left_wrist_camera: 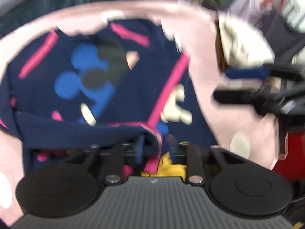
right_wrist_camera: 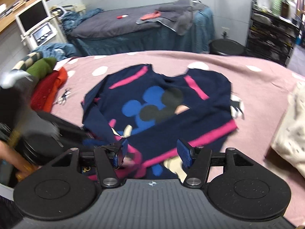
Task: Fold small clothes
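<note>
- Pink bedding with white dots (right_wrist_camera: 247, 80) covers the work surface in front of me; behind it stands a low bed with a grey cover (right_wrist_camera: 106, 23), and a black shelving unit (right_wrist_camera: 270, 36) fills the right corner.
- A navy sweater (right_wrist_camera: 171, 106) with pink stripes and blue and dark round shapes lies spread on the pink cover, its pink hem toward me.
- My right gripper (right_wrist_camera: 152, 154) hovers over the near hem with its blue pads wide apart; cloth lies below the gap, but neither pad presses on it.
- From the left wrist view, my left gripper (left_wrist_camera: 156, 148) sits at the near edge of the sweater (left_wrist_camera: 99, 80). A bunched fold of navy and pink cloth rises between its fingers, which stand partly apart. That view is blurred, and I cannot tell whether the pads pinch the fold.
- At the left of the bedding lies a pile of red, orange and green clothes (right_wrist_camera: 47, 84).
- A cream garment (right_wrist_camera: 289, 133) rests on the right side of the cover.
</note>
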